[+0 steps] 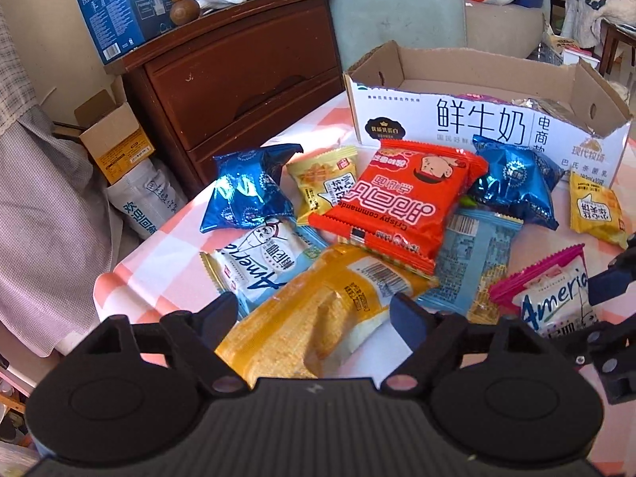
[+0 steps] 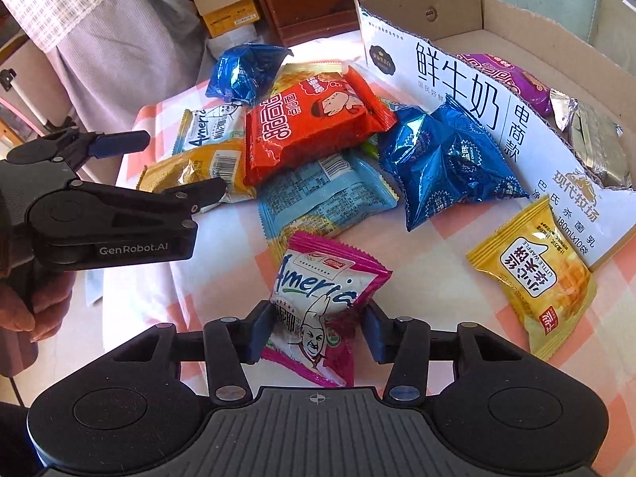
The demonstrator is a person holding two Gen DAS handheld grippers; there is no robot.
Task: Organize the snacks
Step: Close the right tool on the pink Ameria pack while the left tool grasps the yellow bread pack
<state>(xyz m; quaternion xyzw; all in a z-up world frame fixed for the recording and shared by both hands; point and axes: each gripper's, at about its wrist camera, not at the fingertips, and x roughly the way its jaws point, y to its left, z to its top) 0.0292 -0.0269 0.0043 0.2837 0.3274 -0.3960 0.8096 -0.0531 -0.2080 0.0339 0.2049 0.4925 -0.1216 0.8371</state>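
Right tongs [image 2: 316, 328] clench the pink-edged packet [image 2: 318, 306]; left tongs [image 1: 314, 314] straddle the yellow packet [image 1: 306, 318], unclenched.

left wrist: close, angled down | right wrist: closer, steeper | shared: snack pile [image 1: 377, 214] (and box [image 2: 457, 79])

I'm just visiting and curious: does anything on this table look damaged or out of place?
The cardboard box has a ragged, torn front wall and holds only a purple packet and a silver one. Most snacks still lie outside in a heap, the red packet on top of others.
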